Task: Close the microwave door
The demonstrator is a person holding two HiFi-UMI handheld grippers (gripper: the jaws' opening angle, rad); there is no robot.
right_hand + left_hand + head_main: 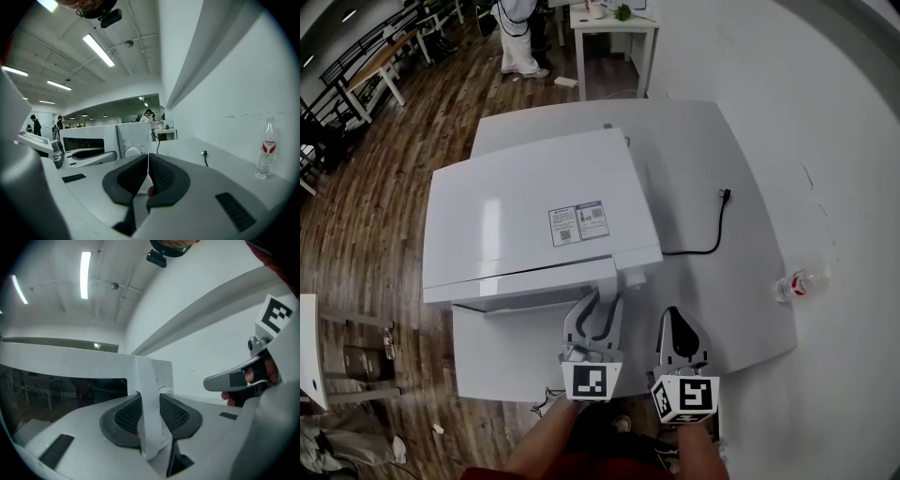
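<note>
1. Head view: microwave (534, 206) sits on a white table (741, 281), seen from above. Its door (525, 281) faces the person and lies close along the front. I can't tell whether it is latched.
2. Head view: left gripper (605, 300) reaches to the door's right end. Right gripper (673, 319) is just beside it, apart from the microwave, with nothing in it.
3. Head view: a black cable (712, 234) lies on the table right of the microwave. A bottle (797, 284) lies near the table's right edge.
4. Left gripper view: left gripper (150, 401) has its 2 jaws clamped on the door's white vertical edge, 1 pad on each side. The door (70, 366) with its dark window runs off to the left. The right gripper (225, 379) shows at right, held in a hand.
5. Right gripper view: right gripper (146, 173) has its jaws pressed together and holds nothing. Ahead are the microwave (103, 136), its dial (133, 151) and the left gripper (93, 157) at the door (89, 140).
6. Right gripper view: the bottle (266, 147) is at far right, the cable's plug (205, 154) between it and the microwave.
</note>
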